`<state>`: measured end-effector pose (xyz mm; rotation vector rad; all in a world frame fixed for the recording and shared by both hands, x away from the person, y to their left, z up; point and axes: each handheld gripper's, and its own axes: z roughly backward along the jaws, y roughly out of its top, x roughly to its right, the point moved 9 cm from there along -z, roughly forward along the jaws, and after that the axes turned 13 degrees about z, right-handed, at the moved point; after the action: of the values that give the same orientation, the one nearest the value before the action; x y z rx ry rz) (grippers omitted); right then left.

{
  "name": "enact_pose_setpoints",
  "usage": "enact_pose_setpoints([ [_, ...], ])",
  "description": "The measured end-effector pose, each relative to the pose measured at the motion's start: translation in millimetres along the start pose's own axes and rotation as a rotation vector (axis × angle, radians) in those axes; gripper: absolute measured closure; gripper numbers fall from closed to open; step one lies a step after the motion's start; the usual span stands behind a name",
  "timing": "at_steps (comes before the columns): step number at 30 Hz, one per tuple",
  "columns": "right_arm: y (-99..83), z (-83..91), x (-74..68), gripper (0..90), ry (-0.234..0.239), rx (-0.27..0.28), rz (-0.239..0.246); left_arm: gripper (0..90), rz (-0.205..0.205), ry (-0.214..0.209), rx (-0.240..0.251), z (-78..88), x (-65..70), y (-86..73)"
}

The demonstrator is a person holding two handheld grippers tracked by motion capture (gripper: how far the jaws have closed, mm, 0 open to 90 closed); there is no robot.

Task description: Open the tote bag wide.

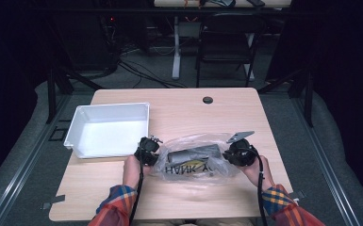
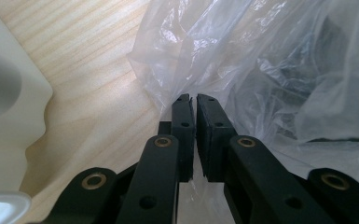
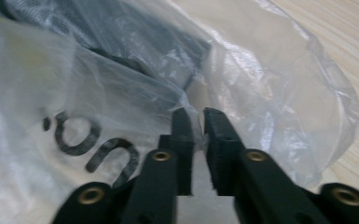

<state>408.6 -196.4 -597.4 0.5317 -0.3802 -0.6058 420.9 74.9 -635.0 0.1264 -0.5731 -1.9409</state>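
A clear plastic bag with black lettering lies on the wooden table, with a dark grey object inside it. My left gripper is at the bag's left end; in the left gripper view its jaws are pinched shut on a fold of the bag film. My right gripper is at the bag's right end, and the right gripper view has its jaws closed on the bag edge, thin film caught between them. The dark grey object sits behind the plastic.
A white plastic bin stands on the table just left of the bag, its corner close to my left gripper. A cable hole is at the table's far edge. A black chair stands beyond the table.
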Motion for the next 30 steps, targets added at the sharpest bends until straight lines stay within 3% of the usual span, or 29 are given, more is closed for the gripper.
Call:
enact_pose_setpoints([
  [8, 7.1, -3.2, 23.6, 88.6, -0.054, 0.056, -0.063, 85.7, 0.003, 0.008, 0.016, -0.7, -1.5, 2.3],
  [10, 5.0, -9.1, 29.5, 88.6, -0.062, 0.043, -0.080, 85.7, 0.005, 0.010, 0.020, -1.4, -1.8, 2.8],
  [15, -9.7, -26.5, 41.6, 89.1, -0.096, -0.050, -0.091, 85.6, 0.002, 0.014, 0.029, -2.5, -1.5, 4.6],
  [20, -14.9, -23.0, 33.8, 90.0, -0.096, -0.127, -0.034, 85.1, -0.010, 0.019, 0.031, -3.5, -1.1, 5.5],
  [25, -27.2, -12.8, 17.3, 90.0, -0.042, -0.187, 0.000, 81.1, -0.006, -0.001, 0.032, -1.2, -0.5, 6.8],
  [28, -29.7, -8.3, 12.0, 89.7, -0.034, -0.179, 0.008, 68.5, 0.017, -0.010, 0.051, 9.5, -3.4, 11.2],
  [30, -28.3, -10.7, 11.7, 89.6, -0.037, -0.158, -0.005, 54.1, 0.040, 0.007, 0.066, 17.7, -7.3, 13.4],
])
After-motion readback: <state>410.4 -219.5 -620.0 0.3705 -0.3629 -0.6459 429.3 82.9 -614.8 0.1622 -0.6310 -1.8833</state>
